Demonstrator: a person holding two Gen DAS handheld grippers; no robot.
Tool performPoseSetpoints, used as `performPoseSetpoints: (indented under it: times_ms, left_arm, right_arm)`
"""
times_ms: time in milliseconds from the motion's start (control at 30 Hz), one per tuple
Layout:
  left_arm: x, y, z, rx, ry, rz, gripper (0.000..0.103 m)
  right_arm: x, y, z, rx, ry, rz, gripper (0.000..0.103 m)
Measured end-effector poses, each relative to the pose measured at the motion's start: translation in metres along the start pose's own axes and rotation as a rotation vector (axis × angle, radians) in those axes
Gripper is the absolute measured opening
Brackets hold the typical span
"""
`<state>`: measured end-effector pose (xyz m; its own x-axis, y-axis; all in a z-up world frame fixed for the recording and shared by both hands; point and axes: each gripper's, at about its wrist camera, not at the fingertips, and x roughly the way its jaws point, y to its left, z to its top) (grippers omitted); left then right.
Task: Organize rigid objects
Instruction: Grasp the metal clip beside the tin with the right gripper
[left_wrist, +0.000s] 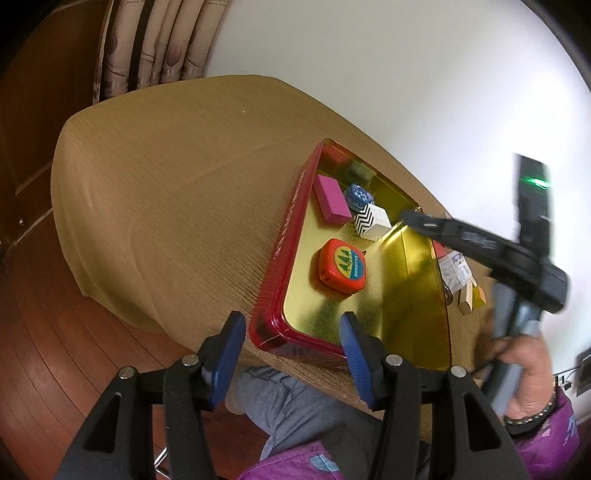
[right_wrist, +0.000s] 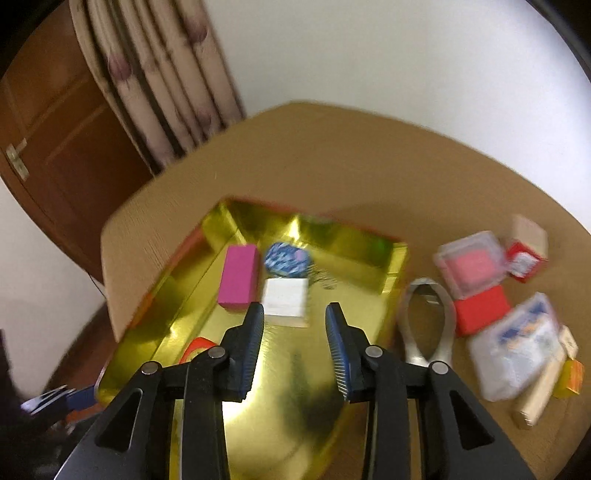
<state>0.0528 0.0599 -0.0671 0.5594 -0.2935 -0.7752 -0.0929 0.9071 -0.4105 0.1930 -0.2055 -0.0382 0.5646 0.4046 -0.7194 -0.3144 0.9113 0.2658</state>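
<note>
A red tin (left_wrist: 282, 232) with a gold inside (right_wrist: 354, 251) lies on the tan tablecloth. In it are a pink block (left_wrist: 332, 199) (right_wrist: 238, 277), a blue patterned piece (left_wrist: 356, 194) (right_wrist: 288, 258), a white cube with black zigzags (left_wrist: 371, 219) (right_wrist: 286, 295) and an orange tape measure (left_wrist: 341, 264) (right_wrist: 195, 347). My left gripper (left_wrist: 291, 319) is open astride the tin's near corner, pads clear of the rim. My right gripper (right_wrist: 294, 314) hangs open over the tin's floor, nothing between its fingers.
Right of the tin lie a metal tool (right_wrist: 428, 321), a red block (right_wrist: 480, 308), clear plastic boxes (right_wrist: 517, 347), a wooden stick (right_wrist: 535, 395) and small cartons (right_wrist: 524, 258). The person's knee (left_wrist: 295, 402) is under the table's near edge. Curtain, door and white wall stand behind.
</note>
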Motion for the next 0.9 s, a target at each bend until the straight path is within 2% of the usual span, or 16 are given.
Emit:
performPoseSetpoints:
  times_ms: [67, 133, 233, 300, 400, 500, 633, 700, 767, 900]
  left_arm:
    - [0.000, 0.001, 0.000, -0.004, 0.001, -0.003, 0.054]
    - [0.000, 0.001, 0.000, -0.006, 0.001, -0.005, 0.054]
    - [0.001, 0.001, 0.000, -0.005, -0.001, -0.003, 0.054]
    - [0.002, 0.000, -0.001, -0.001, -0.001, -0.002, 0.054]
    - [0.003, -0.002, -0.001, 0.006, 0.001, 0.002, 0.054]
    - [0.004, -0.003, 0.000, 0.011, 0.003, 0.003, 0.055]
    - [0.007, 0.000, 0.000, -0.006, 0.015, 0.019, 0.069]
    - [0.009, 0.004, 0.001, -0.029, 0.026, 0.001, 0.069]
    - [0.010, 0.006, 0.002, -0.037, 0.032, -0.008, 0.069]
    - [0.010, 0.004, 0.002, -0.016, 0.028, 0.002, 0.069]
  right_arm:
    - [-0.020, -0.017, -0.003, -0.001, -0.015, -0.033, 0.033]
    - [-0.034, -0.033, -0.010, -0.064, 0.005, -0.131, 0.033]
    - [-0.041, -0.055, -0.015, -0.096, 0.052, -0.139, 0.026]
    - [-0.039, -0.058, -0.016, -0.113, 0.079, -0.111, 0.024]
    - [-0.025, -0.047, -0.019, -0.199, 0.115, -0.108, 0.023]
    - [-0.009, -0.033, -0.021, -0.298, 0.154, -0.111, 0.015]
    - [0.011, -0.027, -0.014, -0.366, 0.187, -0.119, 0.015]
    - [0.019, -0.025, -0.010, -0.383, 0.200, -0.113, 0.015]
    - [0.030, -0.023, -0.007, -0.419, 0.233, -0.142, 0.015]
    - [0.051, -0.023, -0.005, -0.458, 0.307, -0.163, 0.015]
